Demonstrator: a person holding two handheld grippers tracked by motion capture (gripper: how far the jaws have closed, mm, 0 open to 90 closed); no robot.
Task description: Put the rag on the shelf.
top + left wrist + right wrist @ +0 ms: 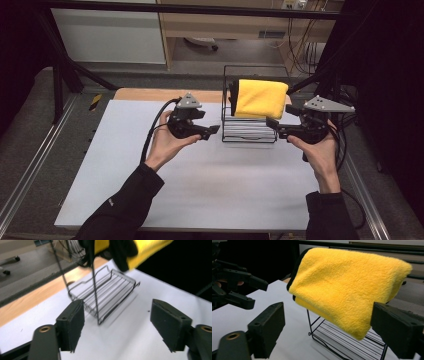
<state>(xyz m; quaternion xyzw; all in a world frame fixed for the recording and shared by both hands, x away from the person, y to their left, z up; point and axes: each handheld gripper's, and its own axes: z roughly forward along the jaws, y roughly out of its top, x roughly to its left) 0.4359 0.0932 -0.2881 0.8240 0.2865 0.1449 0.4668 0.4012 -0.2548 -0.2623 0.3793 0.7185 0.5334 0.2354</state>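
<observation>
High view: a black wire rack [248,127] stands at the far middle of the white table [200,185], and a folded yellow cloth [260,98] hangs over the rack's top bar. The left gripper [214,131] sits just left of the rack's base, held in the person's left hand [167,145], its jaws pointing toward the rack and parted with nothing between them. The right gripper [274,127] sits at the rack's right side, held in the right hand [320,152], jaws pointing at the rack just under the cloth's lower edge, apart and holding nothing.

Left gripper view: the two black jaws stand wide apart at the bottom corners, with bare table between them. The wire rack [105,293] lies ahead of them, clear of both pads, and the yellow cloth [147,248] hangs above the rack at the top edge, with a dark layer beside it.

Right gripper view: the jaws are spread wide. The yellow cloth [349,287] drapes over the rack [342,340] just ahead and between them; whether the right-hand pad touches the cloth's edge cannot be told. The left gripper [249,292] shows beyond the rack at the left, its jaws parted and empty.
</observation>
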